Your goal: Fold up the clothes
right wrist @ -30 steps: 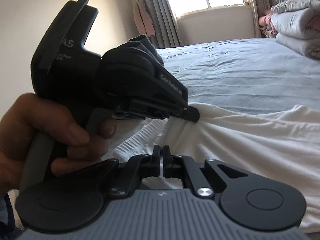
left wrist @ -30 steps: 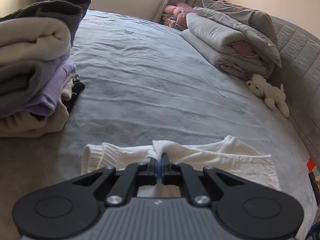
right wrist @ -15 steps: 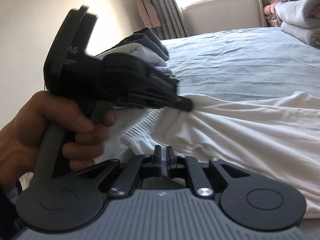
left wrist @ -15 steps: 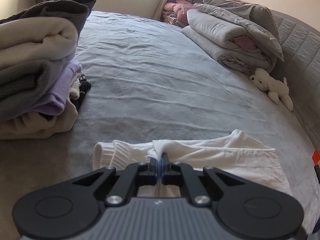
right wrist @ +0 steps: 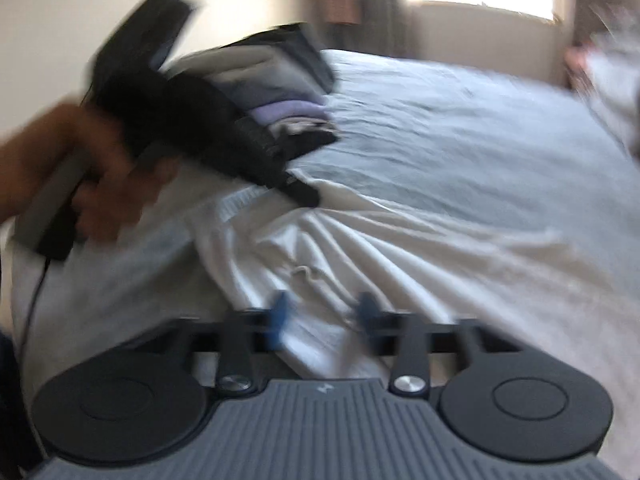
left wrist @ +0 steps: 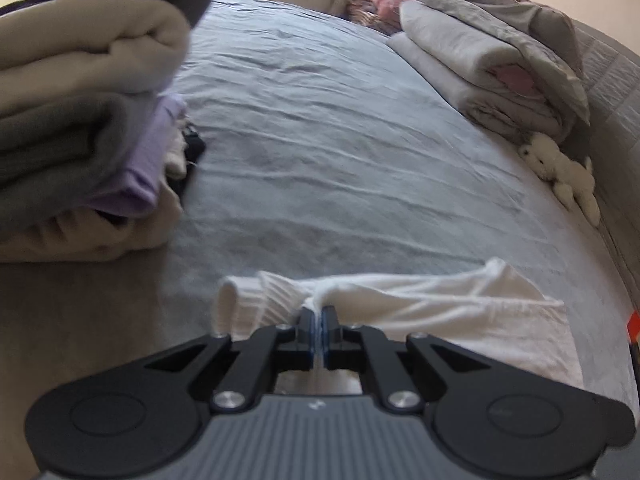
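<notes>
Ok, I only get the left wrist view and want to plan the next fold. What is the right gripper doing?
Observer: The right gripper is opening over the white garment; its pads do not press the cloth.
Operator: Can you see my left gripper from there?
Observer: Yes, the left gripper is shut on the garment's edge, with creases fanning out from it.
Operator: Anything behind me I can't see?
Observer: A hand holds the left gripper's handle, with a thin cable hanging below it.
</notes>
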`<state>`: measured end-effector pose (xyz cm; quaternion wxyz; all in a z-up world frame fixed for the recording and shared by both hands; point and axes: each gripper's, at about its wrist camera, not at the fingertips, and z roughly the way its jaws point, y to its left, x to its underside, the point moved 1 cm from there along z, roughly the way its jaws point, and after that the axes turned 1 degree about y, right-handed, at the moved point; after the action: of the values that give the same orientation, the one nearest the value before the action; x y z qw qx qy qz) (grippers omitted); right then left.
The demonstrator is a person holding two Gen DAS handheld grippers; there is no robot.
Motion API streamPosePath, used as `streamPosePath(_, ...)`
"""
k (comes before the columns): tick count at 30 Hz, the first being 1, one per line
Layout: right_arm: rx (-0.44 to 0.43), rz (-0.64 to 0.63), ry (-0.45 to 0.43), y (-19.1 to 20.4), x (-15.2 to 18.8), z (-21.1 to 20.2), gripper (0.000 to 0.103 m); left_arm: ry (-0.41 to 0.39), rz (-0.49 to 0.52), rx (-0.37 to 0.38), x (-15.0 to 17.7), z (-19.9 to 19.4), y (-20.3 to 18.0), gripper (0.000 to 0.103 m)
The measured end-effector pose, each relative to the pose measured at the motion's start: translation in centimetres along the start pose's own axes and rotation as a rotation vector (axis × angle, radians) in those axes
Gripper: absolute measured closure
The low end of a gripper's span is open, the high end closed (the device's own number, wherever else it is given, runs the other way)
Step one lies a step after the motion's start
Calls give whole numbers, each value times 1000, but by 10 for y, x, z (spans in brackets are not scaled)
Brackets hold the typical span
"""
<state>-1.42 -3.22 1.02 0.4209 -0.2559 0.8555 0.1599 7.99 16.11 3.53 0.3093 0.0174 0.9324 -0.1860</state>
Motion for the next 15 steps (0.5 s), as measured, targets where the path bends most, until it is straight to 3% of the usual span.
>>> streamPosePath(3,-5,-76,-30,10,-2,-1,46,-2,-36,15,-2,-2,5,99)
streamPosePath(9,-1,-83,-21,11,-5,7,46,-33,-53,8,-3,-19,6,99)
streamPosePath(11,-6,-85,-10,9,-5,7,54,-36,-36,25,0,-23,-1,99)
streamPosePath(13,4,-104,17,8,-6,12,83,-32,-15,43,3,-25,-9,99)
streamPosePath(15,11,-114,37,6,-7,17,94,-22,3,43,8,-25,-16,98)
